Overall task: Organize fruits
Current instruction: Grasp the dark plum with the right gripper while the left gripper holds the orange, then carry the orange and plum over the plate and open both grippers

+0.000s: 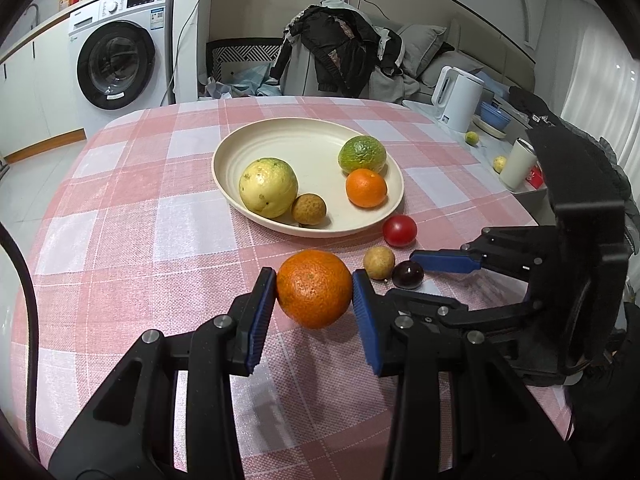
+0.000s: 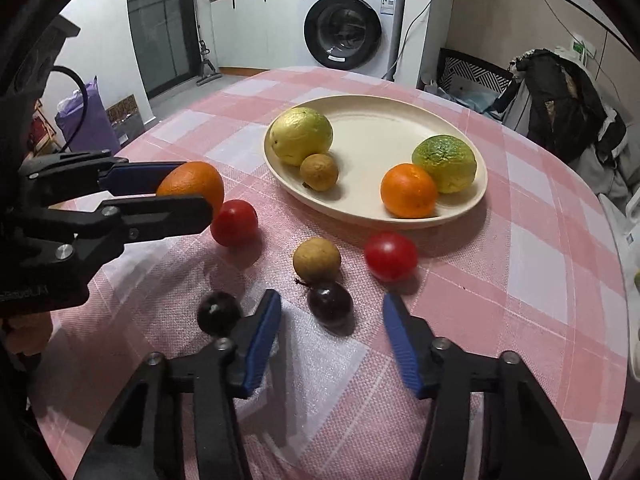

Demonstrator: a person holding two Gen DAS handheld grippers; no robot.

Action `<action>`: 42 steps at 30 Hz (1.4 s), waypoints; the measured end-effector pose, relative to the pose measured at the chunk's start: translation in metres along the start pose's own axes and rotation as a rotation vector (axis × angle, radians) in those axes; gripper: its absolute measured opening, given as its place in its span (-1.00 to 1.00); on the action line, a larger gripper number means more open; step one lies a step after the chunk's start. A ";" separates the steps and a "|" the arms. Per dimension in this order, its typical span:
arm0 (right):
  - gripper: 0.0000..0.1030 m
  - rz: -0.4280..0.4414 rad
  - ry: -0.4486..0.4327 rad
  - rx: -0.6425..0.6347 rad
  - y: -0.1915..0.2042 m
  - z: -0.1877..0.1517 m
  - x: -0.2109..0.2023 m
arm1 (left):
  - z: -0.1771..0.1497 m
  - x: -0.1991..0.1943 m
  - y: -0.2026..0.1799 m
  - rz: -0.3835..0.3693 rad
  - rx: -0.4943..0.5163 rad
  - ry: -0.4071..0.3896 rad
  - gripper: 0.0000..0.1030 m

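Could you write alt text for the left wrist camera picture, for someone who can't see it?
The left gripper clamps a large orange just above a pink checked tablecloth. Behind it, a cream plate holds four fruits; a tomato, a small tan fruit and a dark grape lie nearby, by the open right gripper.

The worktop (image 2: pixel 532 264) before me is covered by a pink-and-white checked cloth. Items resting directly on it:

1. A cream, shallow round plate (image 2: pixel 400 120), set towards the far half.
2. A red tomato (image 2: pixel 390 256), just beside the plate's near rim.
3. A second red tomato (image 2: pixel 234 222), further to my left.
4. A tan, round longan-like fruit (image 2: pixel 317 260), between the two tomatoes.
5. A dark purple round fruit (image 2: pixel 330 304), touching the tan one's near side.
6. A second dark round fruit (image 2: pixel 218 312), to its left.
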State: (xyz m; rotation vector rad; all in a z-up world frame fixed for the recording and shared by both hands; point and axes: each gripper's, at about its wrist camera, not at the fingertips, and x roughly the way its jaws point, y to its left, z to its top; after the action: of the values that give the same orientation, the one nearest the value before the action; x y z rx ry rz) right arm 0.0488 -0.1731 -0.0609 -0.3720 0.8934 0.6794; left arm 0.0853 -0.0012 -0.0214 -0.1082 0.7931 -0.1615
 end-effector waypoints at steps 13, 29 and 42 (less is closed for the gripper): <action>-0.54 0.023 -0.016 -0.006 0.000 -0.003 -0.004 | -0.001 0.000 -0.001 0.003 0.009 -0.014 -0.31; -0.54 0.048 -0.150 0.041 -0.010 0.003 -0.044 | 0.009 -0.004 -0.006 0.030 0.032 -0.068 -0.31; -0.54 0.051 -0.232 0.099 -0.025 0.023 -0.049 | 0.035 0.021 -0.005 0.034 0.031 -0.086 -0.31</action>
State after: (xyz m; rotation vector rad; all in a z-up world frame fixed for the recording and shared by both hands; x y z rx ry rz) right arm 0.0581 -0.1974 -0.0067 -0.1783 0.7142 0.7069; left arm 0.1240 -0.0092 -0.0112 -0.0716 0.7058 -0.1365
